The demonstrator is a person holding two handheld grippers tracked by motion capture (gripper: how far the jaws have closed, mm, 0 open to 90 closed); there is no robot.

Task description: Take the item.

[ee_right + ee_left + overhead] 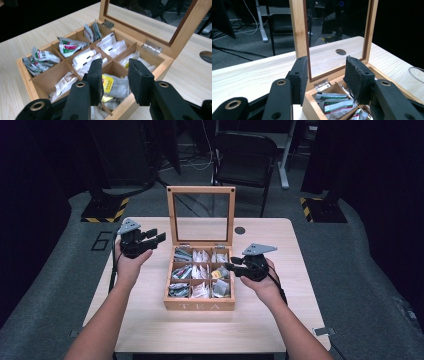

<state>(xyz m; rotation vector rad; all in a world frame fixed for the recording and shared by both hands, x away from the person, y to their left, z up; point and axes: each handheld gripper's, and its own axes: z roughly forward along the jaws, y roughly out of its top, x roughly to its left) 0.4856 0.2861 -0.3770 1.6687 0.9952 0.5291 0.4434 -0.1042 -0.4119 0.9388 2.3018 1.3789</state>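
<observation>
A wooden tea box (200,306) marked TEA stands mid-table, its glass lid (201,190) upright at the back. Its compartments hold several tea bags. My right gripper (229,264) hovers at the box's right side, over the middle right compartment. In the right gripper view its jaws (115,75) stand open, with a yellow-labelled tea bag (108,83) just below and between them, untouched as far as I can see. My left gripper (156,236) is held left of the lid, above the table. It (327,72) is open and empty, pointing at the lid's frame (300,30) and the hinge (322,85).
The light wooden table (150,320) has a round cable hole (240,230) right of the lid. A black chair (245,157) stands behind the table. Yellow-and-black striped stand bases (105,210) sit on the floor at both back corners.
</observation>
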